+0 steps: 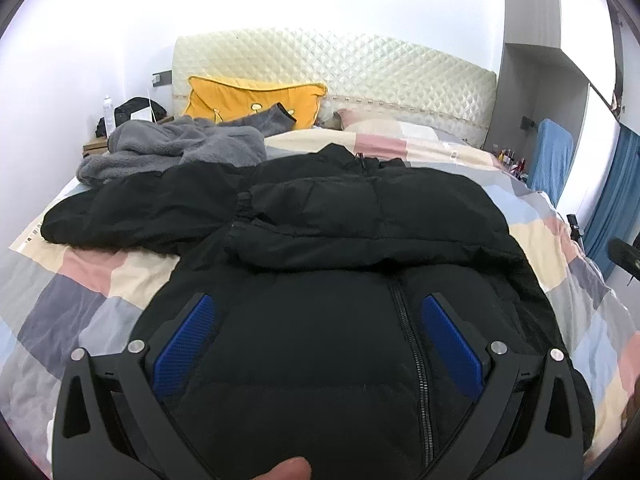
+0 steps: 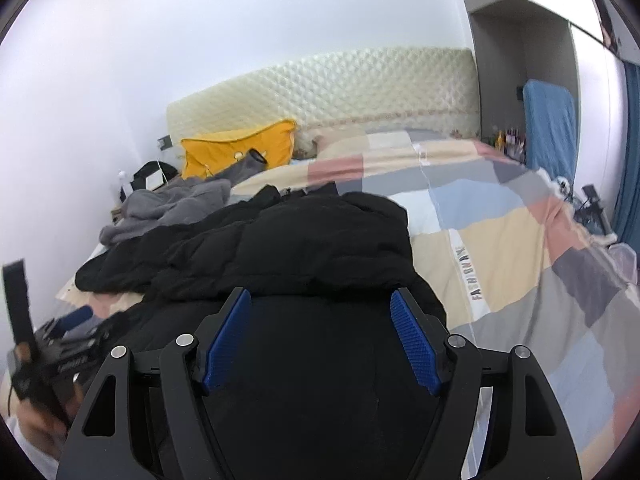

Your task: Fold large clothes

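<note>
The left gripper (image 1: 318, 308) hangs over the black jacket (image 1: 320, 240) with its two fingers spread wide, their ribbed blue pads (image 1: 186, 344) facing each other and nothing pinched between them; a fingertip of the person's hand (image 1: 288, 470) shows at the bottom edge of the left wrist view. The right gripper (image 2: 320, 304) is likewise spread, its blue textured pads (image 2: 228, 340) standing apart above the same jacket with no cloth caught between them, tilted downward toward the bed. In the right wrist view the left gripper's body appears blurred at the lower left, held in a hand (image 2: 36, 420). The jacket is a puffy, matte, quilted coat lying front up on the bed, its zipper (image 1: 412, 352) running down the middle; one sleeve (image 1: 360, 236) is folded across the chest, while the other sleeve (image 1: 136, 212) stretches out flat to the left. Under it lies a soft quilt (image 1: 100, 284) of pastel patchwork rectangles in pink, cream, blue and grey. Beyond the jacket sits a rumpled grey fleece garment (image 1: 172, 148), then a yellow cushion (image 1: 252, 100) leaning on a cream headboard (image 1: 360, 64) with shiny diamond quilting.
</note>
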